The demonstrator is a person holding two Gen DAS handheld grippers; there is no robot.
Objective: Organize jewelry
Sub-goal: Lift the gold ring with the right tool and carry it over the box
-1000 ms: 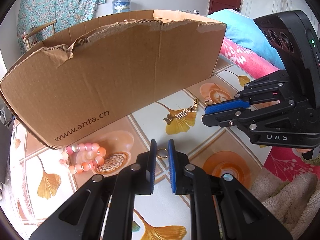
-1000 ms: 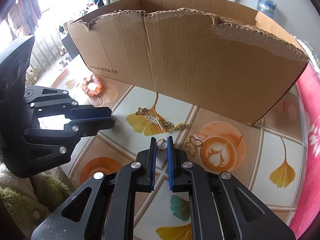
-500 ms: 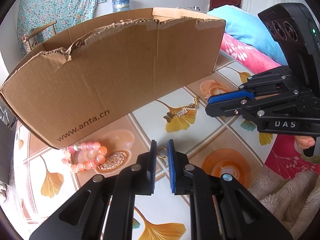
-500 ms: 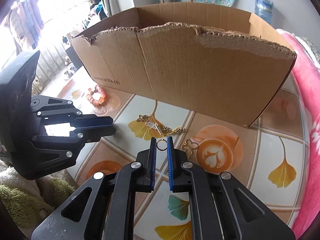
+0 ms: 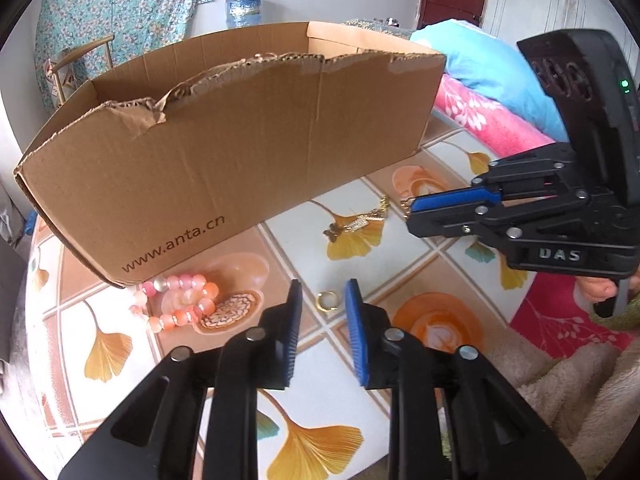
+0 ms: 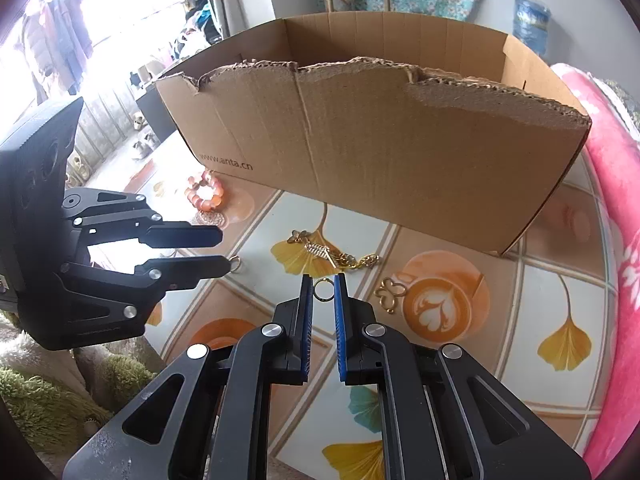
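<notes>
Left hand-held gripper was spread, its gold ring loose on the worktop; right hand-held gripper pinched another ring, presumably for the cardboard box.

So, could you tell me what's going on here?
A person with two hand-held grippers is sorting jewelry in front of a box. The right gripper is shut on a ring. The left gripper is open, with a second ring between its fingertips. A bracelet and chain lie on the table, outside the box.
</notes>
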